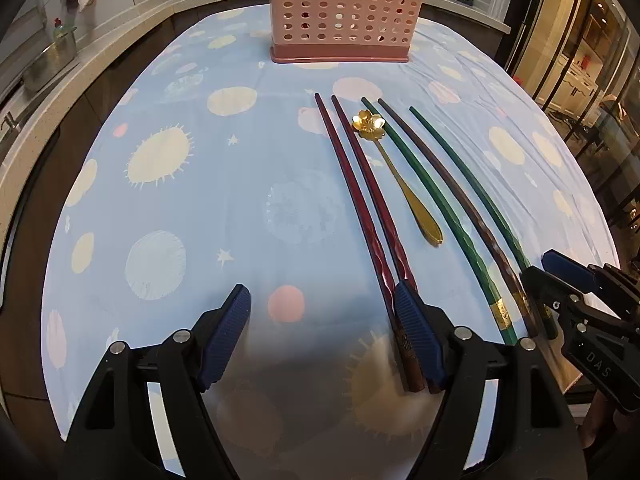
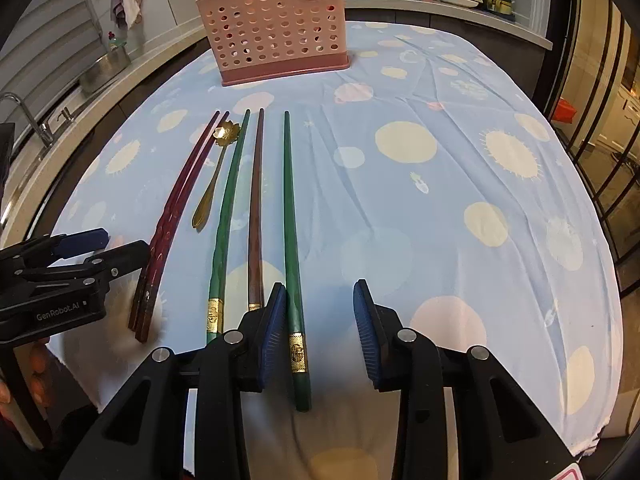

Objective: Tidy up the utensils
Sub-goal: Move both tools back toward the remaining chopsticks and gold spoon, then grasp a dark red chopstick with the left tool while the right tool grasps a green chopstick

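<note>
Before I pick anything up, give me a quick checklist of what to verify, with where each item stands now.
1. Left gripper open: ok, jaws wide apart, holding nothing.
2. Right gripper open: ok, jaws apart, holding nothing.
3. Right gripper lined up on a target: ok, the rightmost green chopstick runs between its fingers, close to the left one.
4. Left gripper lined up: not ok, the red chopsticks pass under its right finger, not between the two.
5. Utensils separated: ok for the spoon, brown chopstick and green ones; the red pair lies touching.
6. Basket upright with room: upright ok; free space cannot tell.
</note>
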The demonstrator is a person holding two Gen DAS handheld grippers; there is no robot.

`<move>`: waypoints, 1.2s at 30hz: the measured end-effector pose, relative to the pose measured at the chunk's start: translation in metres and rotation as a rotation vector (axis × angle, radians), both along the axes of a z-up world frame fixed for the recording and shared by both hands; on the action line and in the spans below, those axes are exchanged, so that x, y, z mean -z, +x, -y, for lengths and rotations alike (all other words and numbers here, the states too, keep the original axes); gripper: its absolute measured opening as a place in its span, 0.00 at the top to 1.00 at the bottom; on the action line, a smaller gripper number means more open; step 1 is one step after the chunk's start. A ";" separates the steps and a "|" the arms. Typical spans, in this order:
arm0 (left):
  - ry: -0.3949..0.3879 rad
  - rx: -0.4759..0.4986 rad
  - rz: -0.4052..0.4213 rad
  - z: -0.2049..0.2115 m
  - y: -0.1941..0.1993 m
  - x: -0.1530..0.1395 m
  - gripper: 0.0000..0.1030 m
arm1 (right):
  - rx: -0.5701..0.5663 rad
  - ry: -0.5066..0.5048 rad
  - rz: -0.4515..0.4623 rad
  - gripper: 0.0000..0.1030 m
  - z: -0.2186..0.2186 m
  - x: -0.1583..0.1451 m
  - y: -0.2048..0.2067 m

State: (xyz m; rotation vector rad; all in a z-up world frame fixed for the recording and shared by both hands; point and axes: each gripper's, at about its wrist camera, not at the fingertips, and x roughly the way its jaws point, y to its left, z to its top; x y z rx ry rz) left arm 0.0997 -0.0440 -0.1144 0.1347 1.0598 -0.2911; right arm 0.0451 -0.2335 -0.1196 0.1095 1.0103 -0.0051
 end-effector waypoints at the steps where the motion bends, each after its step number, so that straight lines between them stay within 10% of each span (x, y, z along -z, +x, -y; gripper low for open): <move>1: -0.004 0.000 -0.003 -0.001 -0.002 0.000 0.30 | 0.001 -0.004 0.001 0.69 0.000 0.000 -0.001; 36: 0.030 0.011 -0.004 -0.005 -0.027 0.004 0.40 | 0.009 0.001 0.008 0.70 0.002 0.001 -0.016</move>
